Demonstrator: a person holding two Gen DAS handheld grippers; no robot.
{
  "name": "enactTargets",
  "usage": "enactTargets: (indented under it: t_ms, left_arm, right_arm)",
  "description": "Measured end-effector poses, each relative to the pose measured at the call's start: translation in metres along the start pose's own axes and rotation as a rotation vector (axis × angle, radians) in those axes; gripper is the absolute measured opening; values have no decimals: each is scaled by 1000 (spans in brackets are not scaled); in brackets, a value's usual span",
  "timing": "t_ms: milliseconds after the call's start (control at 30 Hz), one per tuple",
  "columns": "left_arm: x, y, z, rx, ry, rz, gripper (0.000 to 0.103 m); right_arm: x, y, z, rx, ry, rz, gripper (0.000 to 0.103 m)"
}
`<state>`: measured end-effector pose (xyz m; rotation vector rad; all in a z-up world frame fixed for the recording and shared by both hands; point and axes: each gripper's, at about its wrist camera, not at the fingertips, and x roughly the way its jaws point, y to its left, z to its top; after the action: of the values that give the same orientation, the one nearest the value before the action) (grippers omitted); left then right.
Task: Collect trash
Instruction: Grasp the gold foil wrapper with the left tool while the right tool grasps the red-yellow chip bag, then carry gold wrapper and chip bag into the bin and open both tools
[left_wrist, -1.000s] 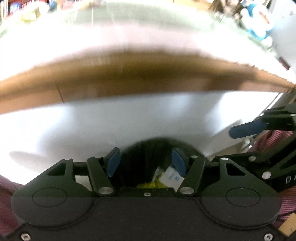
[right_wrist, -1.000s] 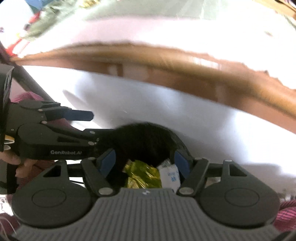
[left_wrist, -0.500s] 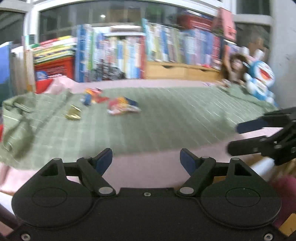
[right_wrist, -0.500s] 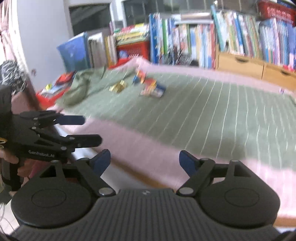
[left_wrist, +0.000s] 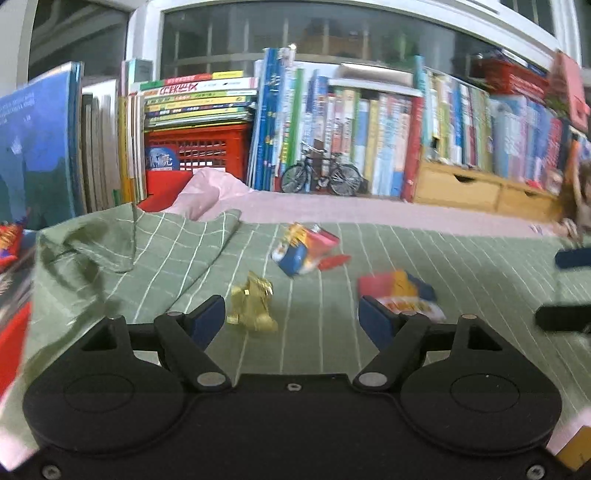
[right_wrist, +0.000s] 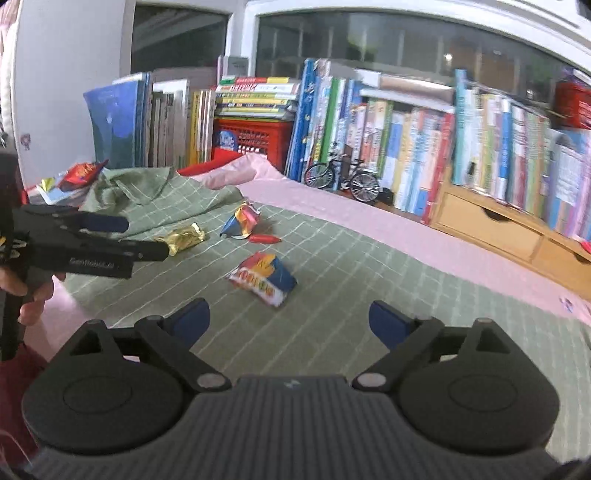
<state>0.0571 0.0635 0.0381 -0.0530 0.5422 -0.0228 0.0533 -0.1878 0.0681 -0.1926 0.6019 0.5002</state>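
The left gripper (left_wrist: 291, 317) was held with its jaws apart and nothing between them; they had been opened wider within the last second. The gold wrapper (left_wrist: 253, 304) was seen just beyond its left finger, on the green checked blanket (left_wrist: 369, 343). The red-and-blue snack packet (left_wrist: 400, 295) lay just past its right finger, and a crumpled blue-and-orange wrapper (left_wrist: 301, 251) with a small red piece (left_wrist: 334, 261) lay farther off.

The right gripper (right_wrist: 290, 319) was likewise empty, its jaws spread wide and just opened further. The snack packet (right_wrist: 264, 278) lay ahead of it, slightly left of centre, clear of both fingers. Open blanket was seen to the right and near side of the packets. A bunched fold (right_wrist: 147, 188) rose at the far left, and books (right_wrist: 406, 147) lined the far edge.
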Motion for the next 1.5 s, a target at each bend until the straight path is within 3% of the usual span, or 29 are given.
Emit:
enactTargets:
  t_ms: [300,433,500,533,600,633,733,1167,1300,1500]
  left_arm:
    - [65,11,-1,-34,80,75,74]
    - [83,20,-3,-82,147,83,58]
    - [85,19,-2,-60,147,83,42]
    - [85,19,-2,-51,151,85,32]
    - [83,17,-1,-42,151,82,31]
    - [81,17,-2,-40,148,73,30]
    - [70,10,-1,-9,120,66,30]
    - [-19,-25,-9,71,8,-100,30]
    - [-48,-44,-20,122,10,-121,30]
    - [-96,-69,-50,197,-1,-257,30]
  right_arm:
    - [94,12,15,39,75,51,97]
    - [121,18,17,26,121,24,97]
    - [130,18,16,37,144,31,97]
    - [133,17,15,46,155,37,95]
    - [136,17,13,60,170,47,83]
    - [135,18,12,68,172,57,70]
    - [126,21,9,53,152,72,53]
    - [41,26,-13,59,79,99,49]
    - [7,24,-28,101,67,100,49]
    - [-50,21,-61,151,65,121,50]
